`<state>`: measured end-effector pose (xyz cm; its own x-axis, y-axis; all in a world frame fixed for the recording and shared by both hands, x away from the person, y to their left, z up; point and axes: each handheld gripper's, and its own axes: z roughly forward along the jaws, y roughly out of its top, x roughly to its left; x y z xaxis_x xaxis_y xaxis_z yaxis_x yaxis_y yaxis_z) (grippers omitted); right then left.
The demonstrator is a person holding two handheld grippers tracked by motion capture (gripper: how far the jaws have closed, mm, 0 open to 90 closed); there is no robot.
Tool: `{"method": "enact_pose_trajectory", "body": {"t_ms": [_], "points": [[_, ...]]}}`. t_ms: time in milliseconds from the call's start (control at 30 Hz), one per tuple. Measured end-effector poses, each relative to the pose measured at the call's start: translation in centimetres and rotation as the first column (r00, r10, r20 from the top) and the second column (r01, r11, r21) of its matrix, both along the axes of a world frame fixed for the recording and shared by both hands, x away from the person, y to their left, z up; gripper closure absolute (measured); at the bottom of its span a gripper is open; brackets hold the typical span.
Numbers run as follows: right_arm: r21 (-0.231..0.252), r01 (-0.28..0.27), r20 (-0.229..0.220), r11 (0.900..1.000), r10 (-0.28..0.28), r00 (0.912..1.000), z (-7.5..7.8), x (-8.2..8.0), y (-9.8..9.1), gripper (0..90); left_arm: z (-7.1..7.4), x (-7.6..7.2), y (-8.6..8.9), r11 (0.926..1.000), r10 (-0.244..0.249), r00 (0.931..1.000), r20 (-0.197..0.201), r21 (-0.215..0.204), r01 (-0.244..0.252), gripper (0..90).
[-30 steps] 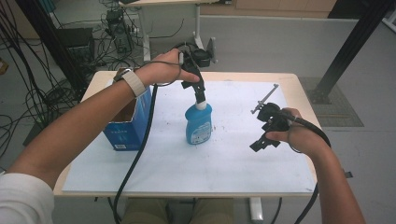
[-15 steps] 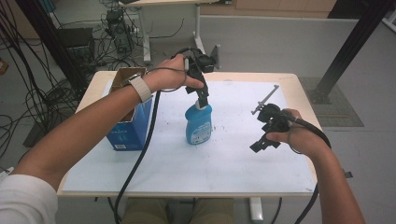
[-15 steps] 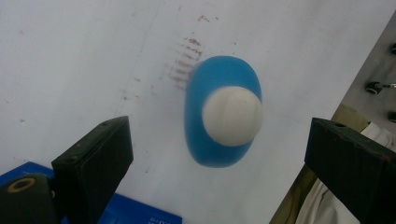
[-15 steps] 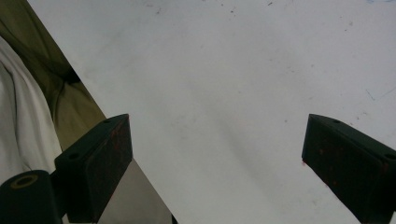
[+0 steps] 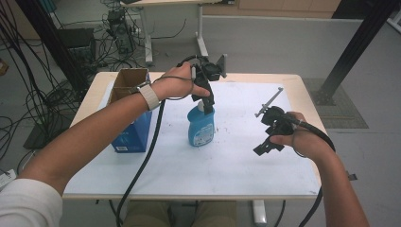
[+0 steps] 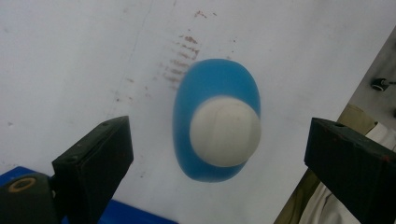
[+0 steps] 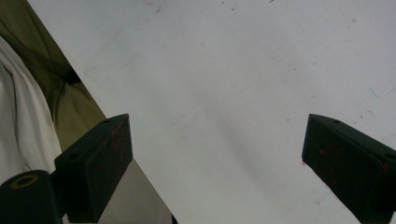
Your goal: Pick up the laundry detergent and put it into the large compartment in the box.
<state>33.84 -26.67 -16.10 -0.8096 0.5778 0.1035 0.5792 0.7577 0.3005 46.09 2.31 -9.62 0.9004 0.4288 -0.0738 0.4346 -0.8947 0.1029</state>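
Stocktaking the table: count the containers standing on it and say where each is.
2. The blue bottle stands mid-table, under the left gripper; the blue cardboard box, top open, stands at the table's left. Its inside is hidden.

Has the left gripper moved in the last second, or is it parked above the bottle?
Yes. The left gripper has drifted slightly toward the table's far edge and now hangs open over the blue bottle, which stayed put.

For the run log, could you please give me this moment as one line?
left gripper: open, above bottle cap | blue bottle: upright | right gripper: open, idle over table
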Motion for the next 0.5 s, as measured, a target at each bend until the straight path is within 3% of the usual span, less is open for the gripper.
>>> {"method": "enact_pose_trajectory", "body": {"t_ms": [500], "points": [[0.005,0.0,0.001,1.0,0.0,1.0,-0.18,-0.07,-0.15,8.5,-0.56,-0.05,-0.31,0.9998,0.018,0.9998,-0.002,0.013,-0.018,8.3]]}}
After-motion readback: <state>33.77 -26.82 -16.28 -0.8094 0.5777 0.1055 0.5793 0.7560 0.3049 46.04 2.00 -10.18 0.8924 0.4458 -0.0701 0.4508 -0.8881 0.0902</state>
